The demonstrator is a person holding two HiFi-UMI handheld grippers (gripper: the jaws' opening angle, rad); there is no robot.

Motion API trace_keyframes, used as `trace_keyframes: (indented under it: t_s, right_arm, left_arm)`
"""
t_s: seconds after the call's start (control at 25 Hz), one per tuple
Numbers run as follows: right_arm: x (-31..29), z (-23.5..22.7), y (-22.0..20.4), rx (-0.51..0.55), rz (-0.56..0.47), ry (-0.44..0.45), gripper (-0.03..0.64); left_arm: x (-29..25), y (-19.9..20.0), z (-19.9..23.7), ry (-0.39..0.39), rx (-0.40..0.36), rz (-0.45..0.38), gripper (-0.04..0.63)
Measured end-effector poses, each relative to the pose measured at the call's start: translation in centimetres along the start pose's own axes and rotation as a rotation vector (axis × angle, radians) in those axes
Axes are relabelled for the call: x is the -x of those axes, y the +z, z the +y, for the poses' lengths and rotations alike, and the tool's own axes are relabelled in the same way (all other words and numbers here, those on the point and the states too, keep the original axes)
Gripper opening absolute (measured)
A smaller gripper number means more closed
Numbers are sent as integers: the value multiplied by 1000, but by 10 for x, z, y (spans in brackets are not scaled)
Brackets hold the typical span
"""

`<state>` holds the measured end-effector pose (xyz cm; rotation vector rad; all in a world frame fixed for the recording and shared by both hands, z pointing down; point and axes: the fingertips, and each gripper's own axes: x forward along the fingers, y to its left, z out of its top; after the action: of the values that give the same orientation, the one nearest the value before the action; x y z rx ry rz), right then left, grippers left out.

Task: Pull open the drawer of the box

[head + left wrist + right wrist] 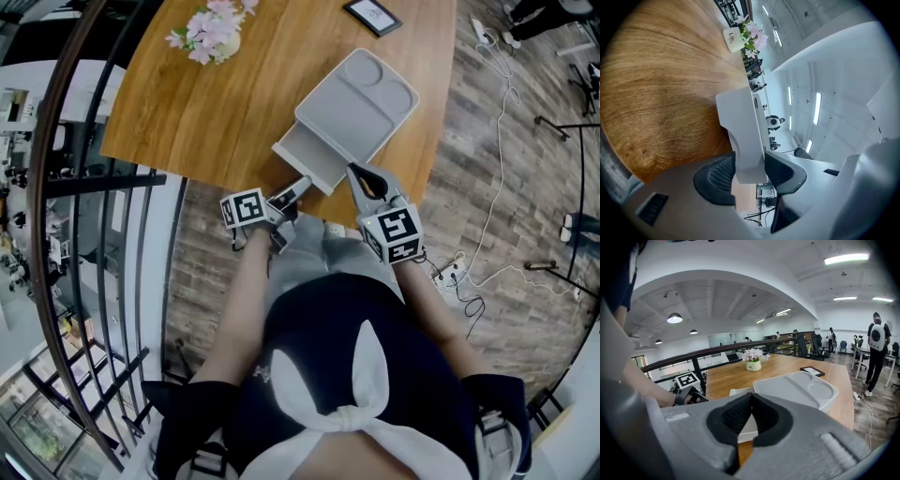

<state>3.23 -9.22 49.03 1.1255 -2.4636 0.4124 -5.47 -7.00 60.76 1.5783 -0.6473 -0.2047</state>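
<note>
A grey box (pixel 361 98) with a tray-shaped top lies on the wooden table (pixel 216 103) near its front edge. Its drawer (pixel 307 155) stands pulled out toward me. My left gripper (pixel 302 185) is shut on the drawer's white front panel (pixel 743 122); in the left gripper view both pads (pixel 717 176) lie against its two sides. My right gripper (pixel 353 171) is shut with nothing between its pads, just right of the drawer and off the box's near corner. In the right gripper view the box (pixel 794 387) and drawer (pixel 739 392) lie beyond the right gripper (pixel 751 398).
A pot of pink flowers (pixel 211 28) and a black framed card (pixel 372 14) stand at the table's far side. A dark railing (pixel 112 187) runs along the left. Cables (pixel 497 141) lie on the floor at right. A person (pixel 876 352) stands far right.
</note>
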Motion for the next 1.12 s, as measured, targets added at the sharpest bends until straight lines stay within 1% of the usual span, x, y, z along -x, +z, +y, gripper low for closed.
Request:
trace_keyframes:
  t_s: [0.08,0.24,0.36,0.4,0.48,0.68,0.8,0.88,1.0,1.12]
  right_arm:
    - [0,0,1,0,0,-3,-2]
    - [-1,-2,1,-1,2,-11,-2]
    - [1,-4,0,-5,4,-19,-2]
    - [1,-5,-1,-7,5,-21,-2]
    - [2,-7,-2,-10,8,-25,-2]
    - [2,-6,-2,-10,8,-25,-2]
    - [0,-6,-1,-8,7,-24,-2]
    - [1,-5,-1,-6,6,-22,-2]
    - [6,-3,-1,-3,5,-20,-2]
    - [9,-1,-2,-1,7,-19,-2]
  left_arm:
    - [-1,0,1,2,-2,10,200]
    - [-8,2,-1,-30,18,28,227]
    - [-14,6,-2,-24,24,20,222]
    - [-16,7,-3,-22,31,17,197]
    - [-18,6,-4,-28,50,18,197]
    - [-15,8,-2,-12,24,9,195]
    - [-15,7,-5,-32,42,-3,194]
    - [-13,7,-4,-27,40,-7,193]
    - [-11,3,-9,-43,49,-12,193]
    - [-5,2,-4,-16,20,-10,193]
